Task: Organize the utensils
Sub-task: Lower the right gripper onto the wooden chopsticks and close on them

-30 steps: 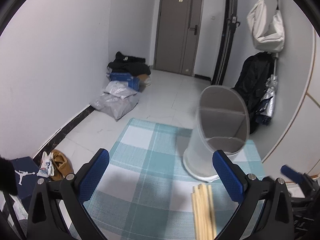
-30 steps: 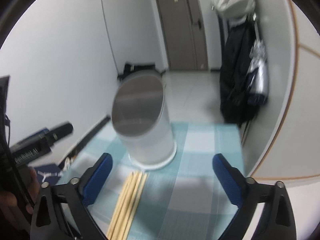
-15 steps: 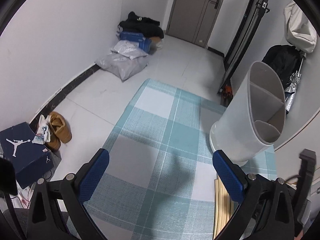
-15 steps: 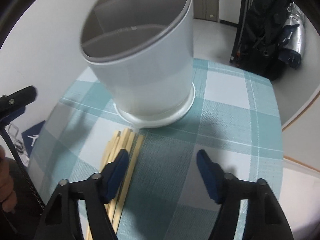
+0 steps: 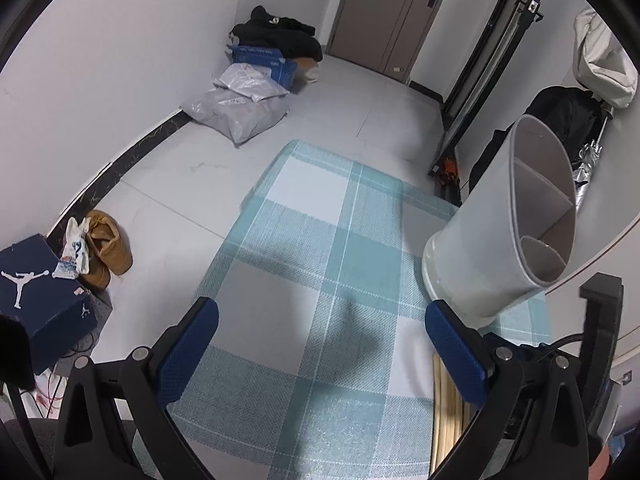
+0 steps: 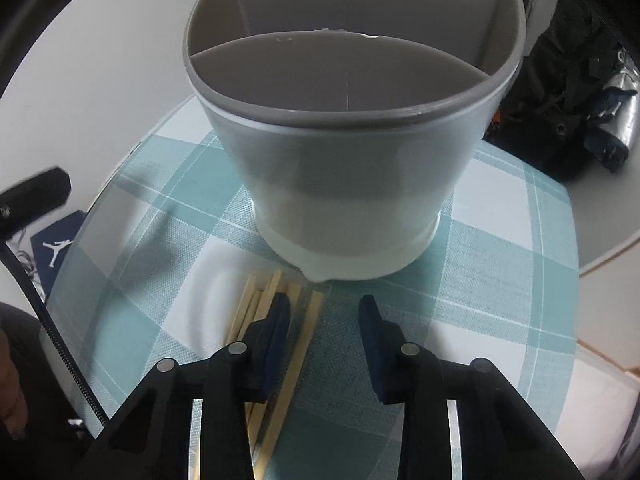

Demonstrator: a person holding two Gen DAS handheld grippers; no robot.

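A white Jumpman logo marks the navy shoebox (image 5: 38, 292) on the floor; no other text is legible.

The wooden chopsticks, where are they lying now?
In the right wrist view, the chopsticks lie on the checked cloth, just before the white holder, partly under the right gripper.

A table is carrying the work items, and a teal, grey and white checked cloth (image 5: 320, 264) is covering its top. A white utensil holder (image 6: 352, 168) with grey inner dividers is standing upright on the cloth, toward the far side. A bundle of wooden chopsticks (image 6: 256, 312) is lying flat on the cloth just in front of the holder's base, their far tips lying close to it. The remaining cloth surface is lying flat, with shadows falling across its middle squares.
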